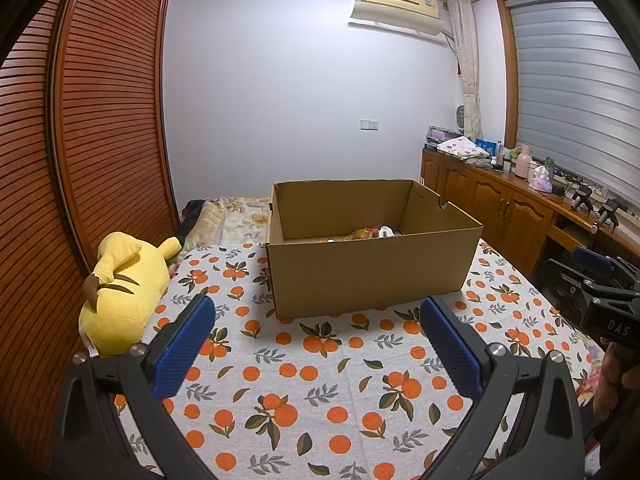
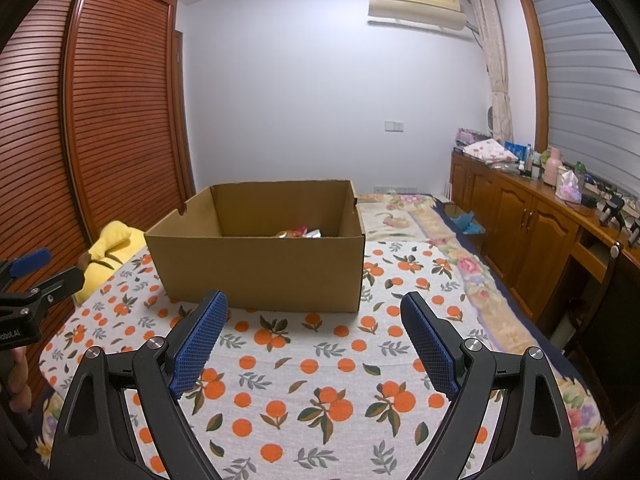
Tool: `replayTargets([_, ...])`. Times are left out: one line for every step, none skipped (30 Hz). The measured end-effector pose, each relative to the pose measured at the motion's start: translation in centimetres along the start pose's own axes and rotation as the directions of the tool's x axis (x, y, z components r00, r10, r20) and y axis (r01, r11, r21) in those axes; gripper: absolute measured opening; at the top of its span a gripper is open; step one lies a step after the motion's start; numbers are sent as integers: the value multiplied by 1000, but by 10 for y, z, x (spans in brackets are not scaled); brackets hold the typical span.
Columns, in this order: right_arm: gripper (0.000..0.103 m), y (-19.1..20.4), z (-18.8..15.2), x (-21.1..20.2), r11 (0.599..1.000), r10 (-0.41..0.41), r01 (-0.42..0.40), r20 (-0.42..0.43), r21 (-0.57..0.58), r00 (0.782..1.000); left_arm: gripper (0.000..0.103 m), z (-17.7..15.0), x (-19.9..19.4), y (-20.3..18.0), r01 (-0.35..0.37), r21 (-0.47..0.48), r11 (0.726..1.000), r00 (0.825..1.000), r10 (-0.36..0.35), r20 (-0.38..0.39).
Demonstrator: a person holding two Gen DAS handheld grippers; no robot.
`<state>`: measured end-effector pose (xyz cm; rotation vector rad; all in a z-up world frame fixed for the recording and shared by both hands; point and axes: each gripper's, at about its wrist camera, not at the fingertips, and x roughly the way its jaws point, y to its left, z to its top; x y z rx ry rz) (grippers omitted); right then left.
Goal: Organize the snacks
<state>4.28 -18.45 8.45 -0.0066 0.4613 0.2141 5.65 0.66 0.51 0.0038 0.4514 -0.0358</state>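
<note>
An open cardboard box [image 1: 372, 276] [image 2: 260, 268] stands on a bed covered by an orange-fruit patterned cloth [image 1: 304, 384] [image 2: 304, 372]. A few snack packets [image 1: 370, 233] [image 2: 300, 233] lie at its bottom, mostly hidden by the near wall. My left gripper [image 1: 316, 312] hovers open over the cloth in front of the box, nothing between its blue pads. My right gripper [image 2: 314, 308] is open too, empty, just short of the box's near wall. Each gripper shows at the edge of the other's view, held by a hand [image 1: 616, 380] [image 2: 16, 376].
A yellow plush toy [image 1: 120, 292] [image 2: 106, 248] lies at the left edge of the bed beside a louvred wooden wardrobe [image 1: 100, 120]. A wooden cabinet [image 2: 532, 220] with bottles and clutter runs along the right wall. Folded bedding [image 1: 208, 220] lies behind the box.
</note>
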Motion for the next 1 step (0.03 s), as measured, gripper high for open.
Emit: replayTargets([90,0,0,0,1000,0,0,0,0,1000,103,0,-1,0,-5,2,1000,1000,5,1])
